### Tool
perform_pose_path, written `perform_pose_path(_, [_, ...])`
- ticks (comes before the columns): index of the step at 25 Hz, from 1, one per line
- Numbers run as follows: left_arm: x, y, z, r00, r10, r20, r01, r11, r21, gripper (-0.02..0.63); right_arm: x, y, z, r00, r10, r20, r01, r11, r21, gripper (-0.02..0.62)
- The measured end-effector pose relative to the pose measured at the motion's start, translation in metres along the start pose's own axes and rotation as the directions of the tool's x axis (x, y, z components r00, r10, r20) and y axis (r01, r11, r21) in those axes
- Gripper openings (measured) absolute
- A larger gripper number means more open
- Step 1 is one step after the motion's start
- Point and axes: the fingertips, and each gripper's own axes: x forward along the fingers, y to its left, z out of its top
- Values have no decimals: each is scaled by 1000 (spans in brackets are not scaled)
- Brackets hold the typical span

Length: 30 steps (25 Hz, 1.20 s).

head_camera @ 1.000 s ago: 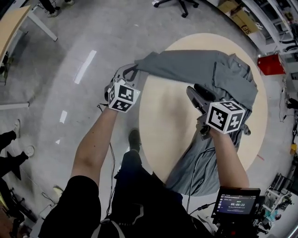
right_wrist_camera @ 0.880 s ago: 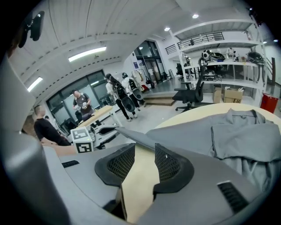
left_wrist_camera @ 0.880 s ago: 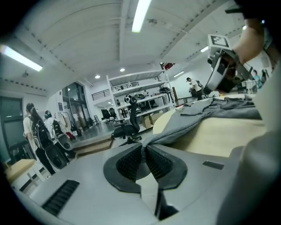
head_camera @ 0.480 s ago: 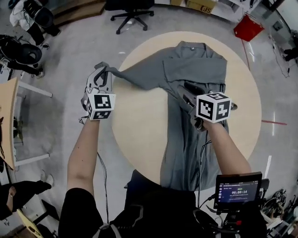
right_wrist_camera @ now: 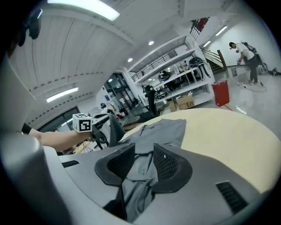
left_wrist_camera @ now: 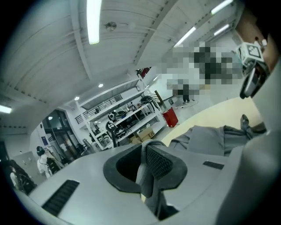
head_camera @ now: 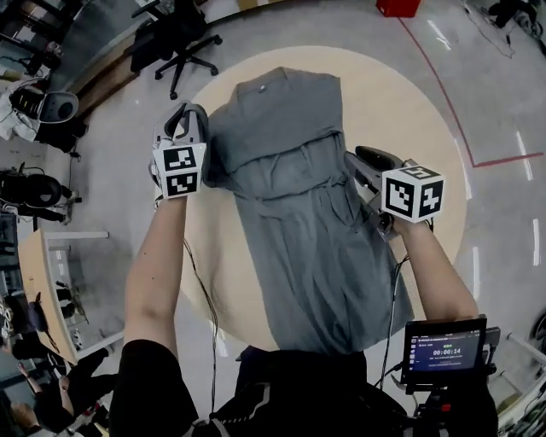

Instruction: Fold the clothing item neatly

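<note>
A grey collared shirt (head_camera: pixel 290 205) lies lengthwise on the round beige table (head_camera: pixel 401 111), collar at the far end and hem hanging over the near edge. My left gripper (head_camera: pixel 188 118) is at the shirt's left side near the shoulder, shut on a fold of grey cloth. In the left gripper view its pads pinch the fabric (left_wrist_camera: pixel 147 171). My right gripper (head_camera: pixel 357 162) is at the shirt's right edge, with grey cloth (right_wrist_camera: pixel 139 169) bunched between its pads. The right gripper view also shows the shirt (right_wrist_camera: pixel 162 129) spread ahead, with the left gripper (right_wrist_camera: pixel 94 125) beyond it.
A black office chair (head_camera: pixel 183 43) stands on the floor past the table's far left. A red box (head_camera: pixel 399 7) sits at the far edge, and a red floor line (head_camera: pixel 478 158) runs at the right. A small monitor (head_camera: pixel 444 352) hangs at my chest. Shelving (right_wrist_camera: pixel 184 88) lines the room.
The left gripper has brought the outstretched sleeve in from beyond the table's left edge to the shirt's side. The right gripper has shifted to the shirt's right edge. The view has turned.
</note>
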Motion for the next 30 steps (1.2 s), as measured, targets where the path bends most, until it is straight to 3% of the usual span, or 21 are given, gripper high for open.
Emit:
perform_pose_path(4, [64, -74, 50, 996, -86, 33, 82, 991, 102, 25, -27, -59, -11, 998, -35, 43, 32, 996, 83, 130])
perform_pose_path(7, [88, -148, 77, 985, -173, 25, 166, 969, 185, 25, -58, -85, -24, 997, -57, 57, 50, 991, 123, 130])
perform_pose_path(12, [83, -273, 106, 936, -351, -32, 336, 862, 378, 25, -118, -102, -37, 994, -84, 71, 70, 981, 181, 130])
perform_pose_path(16, [75, -321, 106, 907, -417, -63, 397, 792, 464, 25, -129, -110, -43, 994, -77, 77, 60, 978, 200, 130])
perform_pose_path(19, [60, -348, 101, 878, -468, -102, 443, 712, 545, 25, -129, -108, -48, 996, -63, 70, 48, 979, 200, 130])
perform_pose_path(21, [57, -356, 98, 878, -461, -129, 437, 664, 607, 25, -128, -104, -49, 997, -46, 69, 31, 978, 204, 130])
perform_pose_path(22, [58, -358, 97, 881, -451, -145, 429, 629, 648, 25, -128, -101, -48, 997, -38, 73, 23, 978, 206, 130])
perform_pose_path(23, [60, -359, 97, 879, -448, -164, 422, 572, 703, 26, -128, -98, -47, 997, -31, 77, 14, 979, 205, 130])
perform_pose_path(24, [62, -363, 98, 869, -457, -188, 421, 487, 765, 25, -128, -95, -46, 997, -22, 80, 5, 980, 200, 130])
perform_pose_path(26, [64, -373, 102, 830, -497, -252, 416, 253, 873, 25, -128, -87, -44, 996, 5, 84, -20, 983, 181, 130])
perform_pose_path(27, [66, -378, 106, 814, -509, -280, 406, 152, 901, 26, -129, -85, -45, 996, 16, 84, -31, 984, 174, 130])
perform_pose_path(28, [68, -382, 110, 804, -513, -300, 396, 86, 914, 25, -130, -84, -47, 996, 22, 83, -36, 985, 171, 130])
perform_pose_path(29, [70, -385, 114, 797, -516, -312, 394, 54, 918, 26, -131, -84, -50, 996, 22, 82, -36, 985, 172, 130])
perform_pose_path(30, [71, -389, 120, 791, -523, -318, 400, 49, 915, 33, -132, -85, -53, 997, 19, 80, -33, 984, 174, 130])
